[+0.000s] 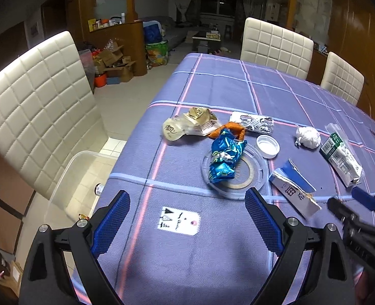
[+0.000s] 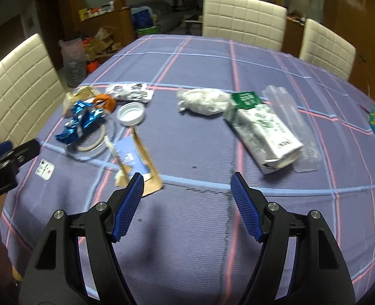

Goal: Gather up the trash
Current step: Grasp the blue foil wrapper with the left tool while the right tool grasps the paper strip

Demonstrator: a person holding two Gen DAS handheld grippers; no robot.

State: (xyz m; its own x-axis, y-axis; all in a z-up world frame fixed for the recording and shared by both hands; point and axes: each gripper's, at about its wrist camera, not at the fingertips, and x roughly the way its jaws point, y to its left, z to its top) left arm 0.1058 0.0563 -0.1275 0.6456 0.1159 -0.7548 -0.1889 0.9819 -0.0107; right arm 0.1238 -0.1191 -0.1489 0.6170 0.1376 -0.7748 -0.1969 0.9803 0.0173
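Trash lies scattered over the near half of the purple checked tablecloth (image 1: pixel 212 81): a blue foil wrapper (image 1: pixel 224 160) on a clear plastic ring (image 1: pixel 234 170), a white cap (image 1: pixel 267 146), a torn blue-and-white box (image 1: pixel 293 190), a tan wrapper (image 1: pixel 187 124), a foil blister sheet (image 1: pixel 252 122), a crumpled white tissue (image 2: pixel 202 101) and a green-and-white packet (image 2: pixel 263 132). Beside the table on the left stands a clear bin (image 1: pixel 68 178), likely where it all goes. The left gripper (image 1: pixel 187 218) is released and empty above a small paper tag (image 1: pixel 179 219); the right gripper (image 2: pixel 187 198) is also spread with nothing between its pads, just short of the torn box. To do this pickup well, I would take the nearest piece first, come down with one pad on each side of a raised edge, and close only when the cloth is clear of the pads, since the tablecloth could bunch up
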